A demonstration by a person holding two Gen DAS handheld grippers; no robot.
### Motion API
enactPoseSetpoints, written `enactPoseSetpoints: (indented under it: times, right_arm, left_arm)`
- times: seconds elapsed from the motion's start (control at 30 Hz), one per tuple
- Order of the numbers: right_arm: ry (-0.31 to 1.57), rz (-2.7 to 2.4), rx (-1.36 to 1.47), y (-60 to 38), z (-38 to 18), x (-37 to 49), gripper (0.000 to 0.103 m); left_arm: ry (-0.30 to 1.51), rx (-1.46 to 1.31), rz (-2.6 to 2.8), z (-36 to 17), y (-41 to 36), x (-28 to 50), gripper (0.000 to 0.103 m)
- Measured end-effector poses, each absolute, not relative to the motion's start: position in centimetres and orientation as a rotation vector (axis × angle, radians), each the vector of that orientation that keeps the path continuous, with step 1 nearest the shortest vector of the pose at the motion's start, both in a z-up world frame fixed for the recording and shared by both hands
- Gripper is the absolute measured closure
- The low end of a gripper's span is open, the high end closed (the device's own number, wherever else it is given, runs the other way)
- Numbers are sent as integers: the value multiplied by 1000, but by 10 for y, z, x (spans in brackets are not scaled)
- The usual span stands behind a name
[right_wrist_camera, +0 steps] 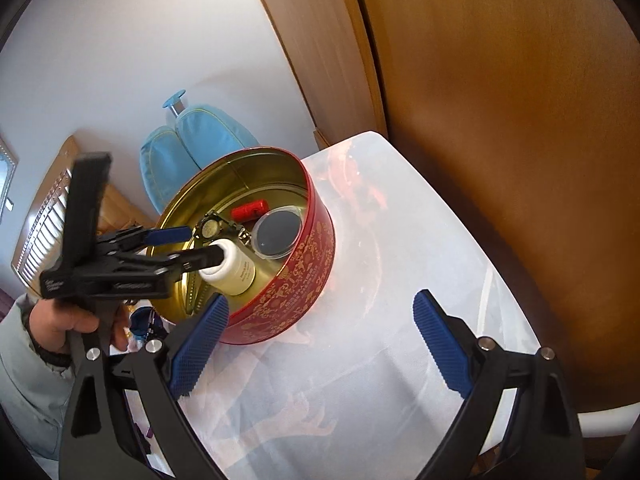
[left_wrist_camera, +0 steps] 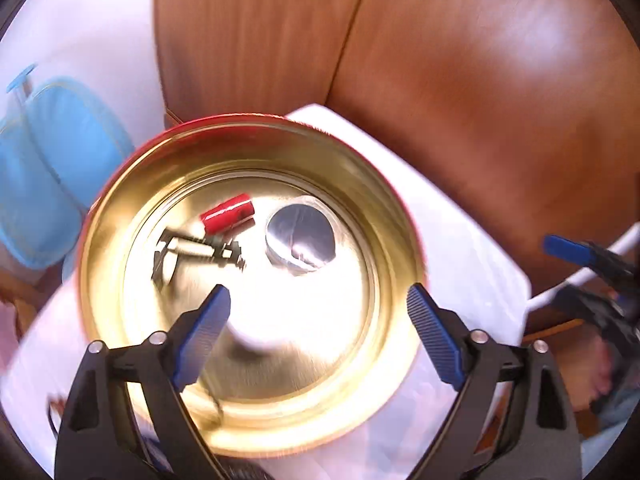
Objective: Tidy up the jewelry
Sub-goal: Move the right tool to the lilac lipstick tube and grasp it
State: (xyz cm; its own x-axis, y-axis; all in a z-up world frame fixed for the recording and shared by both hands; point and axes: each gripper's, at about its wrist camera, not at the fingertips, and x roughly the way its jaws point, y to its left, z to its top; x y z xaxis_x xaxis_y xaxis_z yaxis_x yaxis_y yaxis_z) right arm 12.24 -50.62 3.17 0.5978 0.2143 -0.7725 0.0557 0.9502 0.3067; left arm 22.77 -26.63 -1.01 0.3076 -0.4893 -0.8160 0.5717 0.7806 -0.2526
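Note:
A round red tin (right_wrist_camera: 296,280) with a gold inside (left_wrist_camera: 372,208) stands on a white table (right_wrist_camera: 380,360). In it lie a red lipstick tube (left_wrist_camera: 228,213), a wristwatch (left_wrist_camera: 192,249), a round dark-lidded case (left_wrist_camera: 300,240) and a white bottle (right_wrist_camera: 234,266). My left gripper (left_wrist_camera: 318,312) is open right above the tin; in the right wrist view its fingers (right_wrist_camera: 168,235) stand apart at the bottle's cap. My right gripper (right_wrist_camera: 320,328) is open and empty over the table, right of the tin.
A blue bag (right_wrist_camera: 188,152) stands behind the tin by a white wall. A wooden cabinet (right_wrist_camera: 500,140) borders the table on the far and right sides. Small dark items (right_wrist_camera: 144,324) lie left of the tin.

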Motion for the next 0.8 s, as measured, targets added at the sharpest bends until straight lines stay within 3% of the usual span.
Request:
enactPoseSetpoints:
  times: [0.13,0.4,0.6,0.8]
  right_arm:
    - [939,194,291,-491,32,113,9]
    - [1071,468,171,-406,-2,108,7]
    - [1087,654,38,-325,0,94,7]
    - [1171,643,-67,-267,-25,71,7]
  left_arm:
    - [1025,-130,-587,2,-187,154,15]
    - [1135,-265,-93,-19,-49,38,15]
    - [1143,-262,-73,-34,-27,9,15]
    - [1197,-70,-146,-64,-26,14,15]
